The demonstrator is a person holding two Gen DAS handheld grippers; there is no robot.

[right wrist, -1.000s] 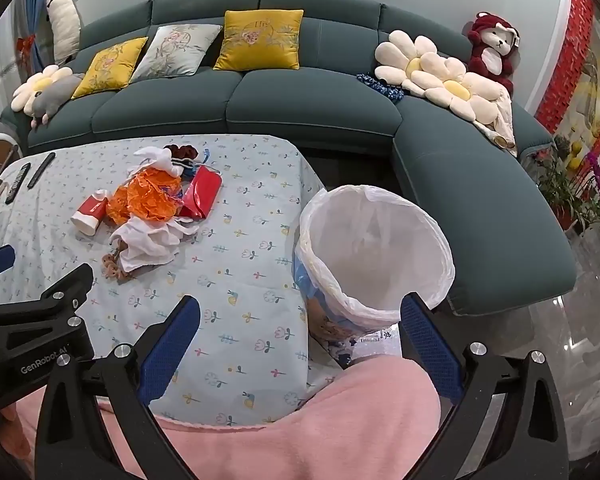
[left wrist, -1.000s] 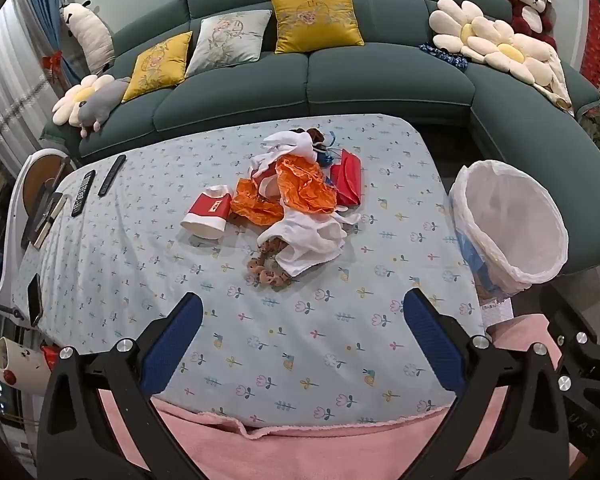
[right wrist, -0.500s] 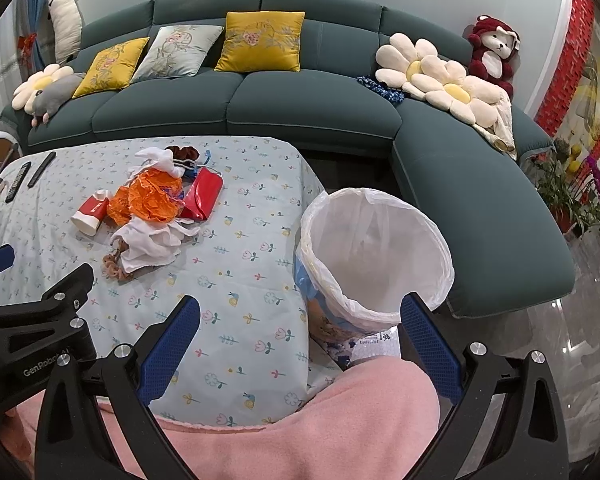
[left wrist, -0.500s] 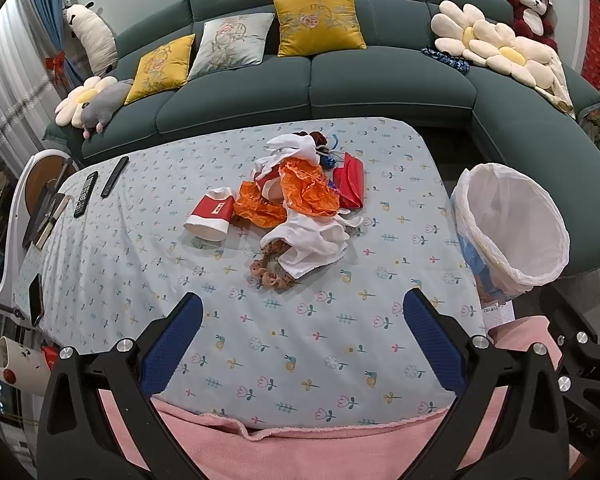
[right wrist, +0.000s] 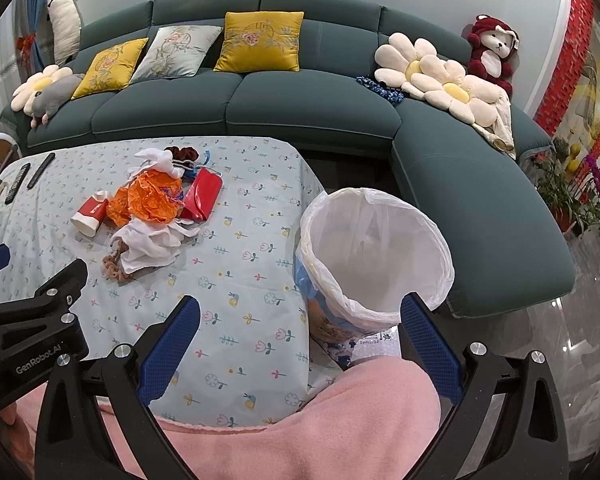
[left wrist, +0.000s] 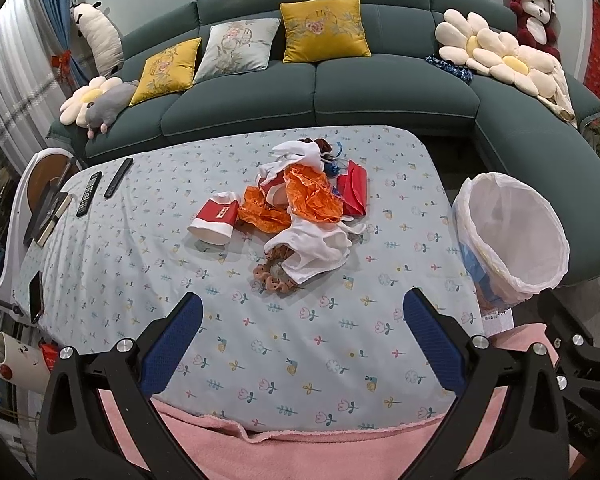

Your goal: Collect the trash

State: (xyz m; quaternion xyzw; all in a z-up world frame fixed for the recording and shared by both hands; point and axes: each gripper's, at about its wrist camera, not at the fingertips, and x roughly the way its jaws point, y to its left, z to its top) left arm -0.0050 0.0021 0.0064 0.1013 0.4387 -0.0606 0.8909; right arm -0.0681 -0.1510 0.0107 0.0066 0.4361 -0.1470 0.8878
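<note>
Both grippers have crept forward a little since a second ago: the trash pile sits slightly lower and larger in the left view, and the bin likewise in the right view. Nothing on the table has shifted.

Nearest: the left gripper (left wrist: 302, 344) hovers over the near edge of the table (left wrist: 300, 380), jaws spread wide, holding nothing. The right gripper (right wrist: 300, 344) is equally wide and empty, held further right so that its far finger lines up with the bin (right wrist: 374, 256). A pink cloth (left wrist: 340, 452) covers the person's lap below both tools.

Middle: the bin stands just off the table's right edge, lined with a white bag, mouth tilted toward the table, presumably so that items can be dropped in with a short carry.

Further out: the trash lies heaped at mid-table. Closest to the grippers is a brown scrunchie-like item (left wrist: 272, 278), partly under a white crumpled tissue (left wrist: 314, 246). Behind these, an orange wrapper (left wrist: 304, 200), a red paper cup (left wrist: 216, 218) on its side to the left, a red packet (left wrist: 354, 194) to the right, and more white paper (left wrist: 300, 152) at the back. All are touching or overlapping.

Far left: two remotes (left wrist: 100, 186), well apart from the pile, likely not trash.

Judgement: collection not yet begun; the bin looks empty. Wide jaws suit a first reach into the pile.
</note>
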